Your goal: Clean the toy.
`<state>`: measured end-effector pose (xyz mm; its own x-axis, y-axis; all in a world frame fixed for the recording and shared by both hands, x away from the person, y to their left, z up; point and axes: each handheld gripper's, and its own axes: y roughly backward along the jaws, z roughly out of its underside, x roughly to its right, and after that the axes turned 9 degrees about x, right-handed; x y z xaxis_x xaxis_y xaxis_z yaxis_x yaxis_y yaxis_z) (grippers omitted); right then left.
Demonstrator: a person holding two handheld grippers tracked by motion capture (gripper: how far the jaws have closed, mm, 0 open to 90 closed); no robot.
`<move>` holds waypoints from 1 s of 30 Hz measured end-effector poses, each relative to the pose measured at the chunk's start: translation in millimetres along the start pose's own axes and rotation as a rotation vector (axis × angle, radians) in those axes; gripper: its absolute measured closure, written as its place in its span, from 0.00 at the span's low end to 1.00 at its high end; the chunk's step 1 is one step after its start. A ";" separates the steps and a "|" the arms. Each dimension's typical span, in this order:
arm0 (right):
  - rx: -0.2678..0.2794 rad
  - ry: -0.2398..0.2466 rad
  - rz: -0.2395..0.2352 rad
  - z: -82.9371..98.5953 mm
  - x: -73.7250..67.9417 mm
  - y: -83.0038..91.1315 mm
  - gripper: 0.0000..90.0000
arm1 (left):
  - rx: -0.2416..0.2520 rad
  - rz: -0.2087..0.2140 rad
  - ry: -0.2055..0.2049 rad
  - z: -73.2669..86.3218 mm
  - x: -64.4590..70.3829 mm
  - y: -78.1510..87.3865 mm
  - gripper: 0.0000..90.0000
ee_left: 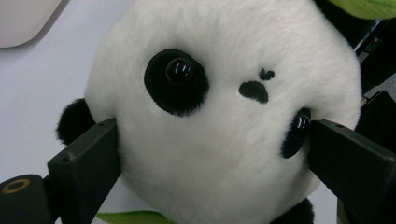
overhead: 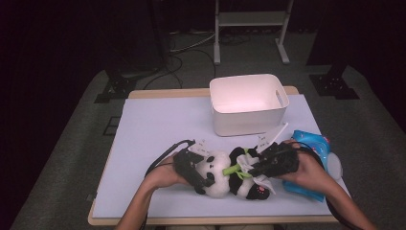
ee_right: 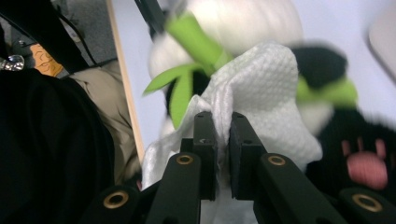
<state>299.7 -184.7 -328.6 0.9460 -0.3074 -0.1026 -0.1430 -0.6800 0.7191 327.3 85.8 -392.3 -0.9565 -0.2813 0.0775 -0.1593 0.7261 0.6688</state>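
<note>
1. Slippage is my first worry: my left gripper (overhead: 195, 168) is clamping the plush panda's head (ee_left: 219, 116) between its jaws, one pad pressing beside the ear, the other against an eye, and soft fur could be squeezing out sideways.
2. My right gripper (ee_right: 223, 140) is pinching a white wipe (ee_right: 261, 88) tight between nearly closed jaws, just ahead of them against the panda's belly; thin fabric could be tearing or pulling free as I am rubbing.
3. Green bamboo leaves (ee_right: 180, 88) are lying right beside my right jaws and could be snagging.
4. Rubbing hard could be dragging the panda (overhead: 230, 173) toward the table's near edge, away from the white bin (overhead: 249, 103) beyond both grippers.
</note>
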 end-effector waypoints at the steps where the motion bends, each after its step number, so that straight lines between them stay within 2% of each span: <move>1: 0.001 0.009 -0.004 -5.8 -1.9 -1.3 0.92 | 0.002 -0.001 0.001 -0.3 0.5 -0.4 0.06; 5: 0.001 0.068 -0.022 -31.3 -9.7 -10.6 0.92 | -0.002 -0.003 -0.008 -2.5 2.7 -2.2 0.06; 8: -0.035 0.114 -0.026 -47.3 -16.4 -24.1 0.92 | -0.004 -0.007 -0.014 -3.2 3.7 -3.0 0.06; 11: -0.098 0.120 -0.026 -52.5 -21.2 -38.2 0.92 | 0.000 -0.012 -0.010 -2.7 4.1 -3.3 0.06; 14: -0.123 0.139 -0.013 -47.8 -19.5 -43.1 0.92 | 0.010 -0.009 0.001 -2.6 3.4 -3.5 0.06; 18: -0.143 0.136 0.006 -35.5 -19.2 -41.3 0.93 | 0.016 -0.006 -0.006 -2.9 4.0 -2.9 0.04; 24: -0.125 0.094 0.017 -23.3 -13.3 -31.2 0.93 | 0.038 0.006 0.010 -2.7 1.1 0.7 0.03; 30: -0.111 0.062 0.036 -14.2 -4.3 -25.1 0.93 | 0.031 0.008 0.011 -1.0 -1.3 3.6 0.03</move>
<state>303.3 -156.9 -336.5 0.9577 -0.2858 -0.0351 -0.1471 -0.5905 0.7935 328.2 88.2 -389.2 -0.9549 -0.2826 0.0909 -0.1598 0.7476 0.6447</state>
